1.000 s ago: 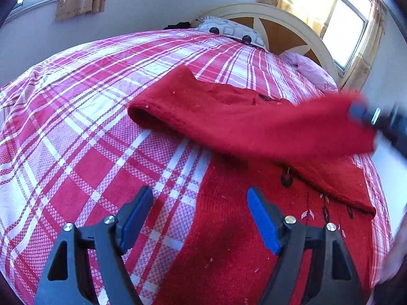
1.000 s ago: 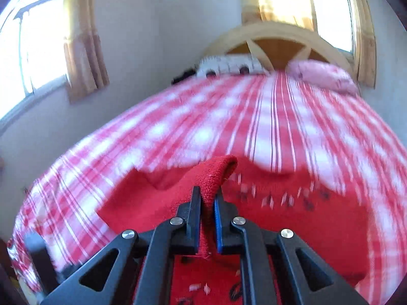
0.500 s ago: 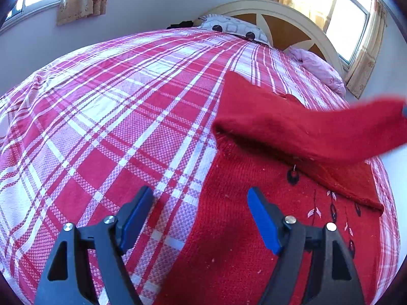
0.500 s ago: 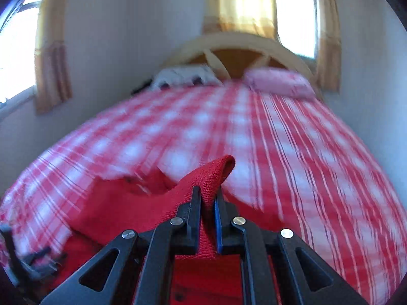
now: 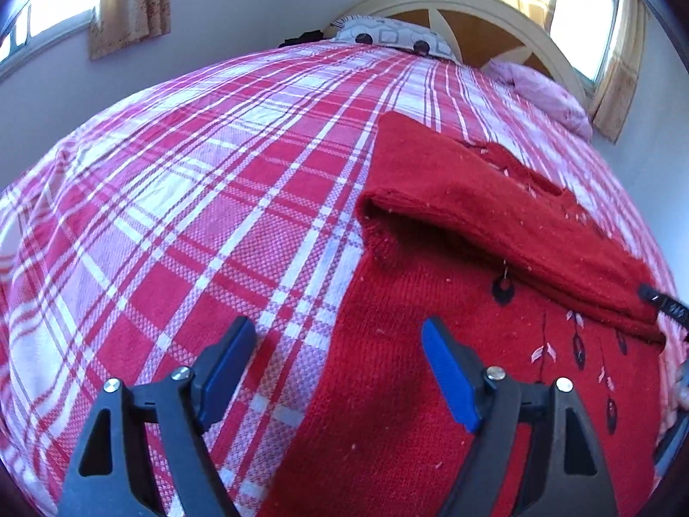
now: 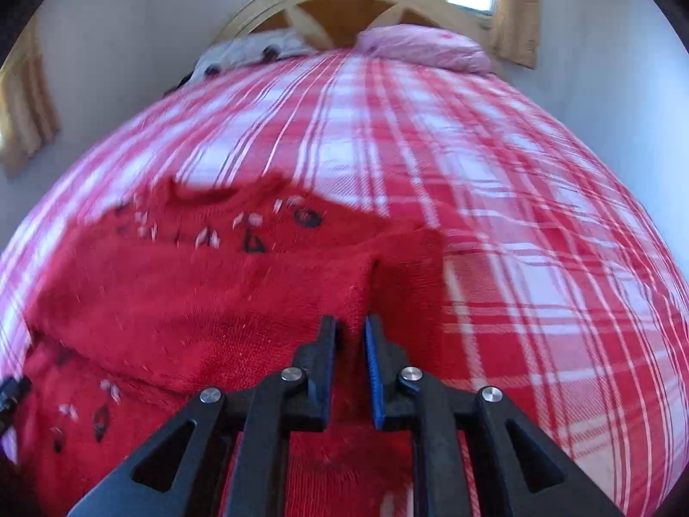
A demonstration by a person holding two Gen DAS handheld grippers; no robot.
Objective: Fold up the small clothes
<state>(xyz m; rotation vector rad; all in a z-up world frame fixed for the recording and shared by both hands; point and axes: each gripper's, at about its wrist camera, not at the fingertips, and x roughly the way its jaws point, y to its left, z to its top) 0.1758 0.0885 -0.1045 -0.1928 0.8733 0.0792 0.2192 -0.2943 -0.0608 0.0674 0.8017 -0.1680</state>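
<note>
A red knitted sweater (image 5: 409,387) with small dark and white motifs lies flat on the plaid bed cover (image 5: 172,215). One sleeve (image 5: 495,224) is folded across its chest, the cuff at the right. My right gripper (image 6: 349,327) is low over the sweater (image 6: 129,409) at that cuff, its tip showing in the left wrist view (image 5: 661,303). Its jaws are opening, a narrow gap shows, and the end of the sleeve (image 6: 215,301) lies loosely between them. My left gripper (image 5: 336,327) hovers open over the sweater's left edge, holding nothing.
The bed cover (image 6: 538,258) stretches far to the left and beyond the sweater. A patterned pillow (image 5: 387,36) and a pink pillow (image 5: 547,94) lie against the wooden headboard (image 5: 473,13). Curtained windows and walls surround the bed.
The right gripper carried the sleeve across the sweater to the right and down onto it; its jaws have parted slightly. The left gripper stayed in place.
</note>
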